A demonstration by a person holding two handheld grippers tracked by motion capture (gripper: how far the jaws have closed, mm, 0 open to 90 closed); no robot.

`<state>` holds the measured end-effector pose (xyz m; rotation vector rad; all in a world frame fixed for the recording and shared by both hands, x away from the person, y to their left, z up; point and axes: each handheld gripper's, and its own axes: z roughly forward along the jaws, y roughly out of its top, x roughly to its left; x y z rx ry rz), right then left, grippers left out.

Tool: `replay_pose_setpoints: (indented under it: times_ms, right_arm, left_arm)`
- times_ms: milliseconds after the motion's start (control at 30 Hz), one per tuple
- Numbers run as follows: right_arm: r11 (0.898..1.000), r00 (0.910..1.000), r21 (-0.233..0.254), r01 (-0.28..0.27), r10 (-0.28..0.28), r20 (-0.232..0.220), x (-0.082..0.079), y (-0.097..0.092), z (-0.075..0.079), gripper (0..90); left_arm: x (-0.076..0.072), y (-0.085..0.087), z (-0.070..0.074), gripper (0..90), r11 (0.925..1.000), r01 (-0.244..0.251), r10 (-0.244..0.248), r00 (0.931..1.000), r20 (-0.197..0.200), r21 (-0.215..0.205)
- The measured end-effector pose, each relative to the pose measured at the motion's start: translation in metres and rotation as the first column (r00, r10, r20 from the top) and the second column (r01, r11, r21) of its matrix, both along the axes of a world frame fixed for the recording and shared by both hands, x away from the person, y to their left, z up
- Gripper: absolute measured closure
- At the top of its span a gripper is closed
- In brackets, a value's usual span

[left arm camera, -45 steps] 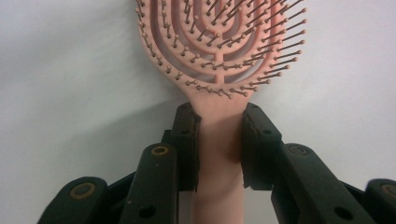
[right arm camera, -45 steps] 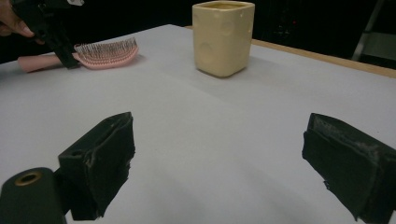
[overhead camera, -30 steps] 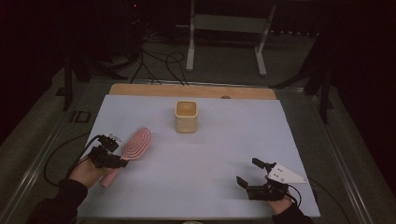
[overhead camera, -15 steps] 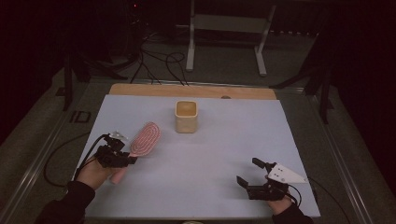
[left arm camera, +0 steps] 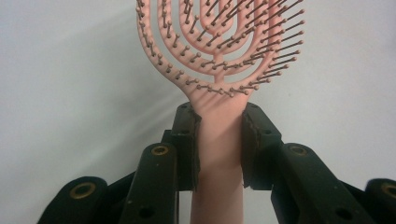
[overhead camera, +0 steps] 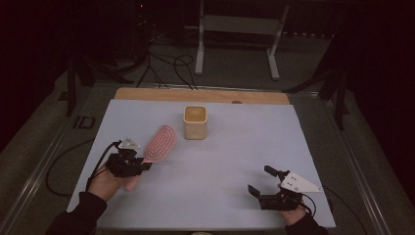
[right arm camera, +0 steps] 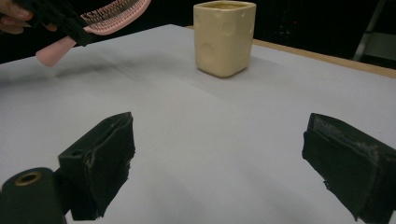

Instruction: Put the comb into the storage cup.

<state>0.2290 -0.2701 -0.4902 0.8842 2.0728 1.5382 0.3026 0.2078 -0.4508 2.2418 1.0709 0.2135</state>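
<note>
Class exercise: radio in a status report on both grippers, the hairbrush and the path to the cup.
Left gripper shut on pink hairbrush handle, brush off the table. Right gripper open, idle. Cup upright just ahead, nothing between.

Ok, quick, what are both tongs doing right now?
Left tongs: closed on the pink hairbrush handle.
Right tongs: open, holding nothing.

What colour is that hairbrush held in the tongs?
The hairbrush is pale pink with darker-tipped bristles; it shows best in the left gripper view.
</note>
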Motion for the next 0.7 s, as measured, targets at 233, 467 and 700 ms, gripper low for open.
replay_pose_setpoints:
  times_ms: [233,467,700]
  right_arm:
    - [1.0,1.0,0.003,-0.001,0.001,-0.001,0.0,0.0,0.0,9.0]
    - [1.0,1.0,-0.001,-0.004,0.004,-0.003,0.0,0.0,-0.001,9.0]
    - [1.0,1.0,-0.001,-0.005,0.005,-0.002,0.0,0.0,-0.001,9.0]
  left_arm:
    - [-0.001,-0.01,0.002,71.4,0.9996,0.01,-0.009,0.9992,0.038,-0.025]
    - [-0.001,-0.023,0.001,71.3,0.998,0.028,-0.024,0.9968,0.076,-0.057]
    - [0.001,-0.03,0.003,71.3,0.9928,0.044,-0.028,0.9906,0.134,-0.112]
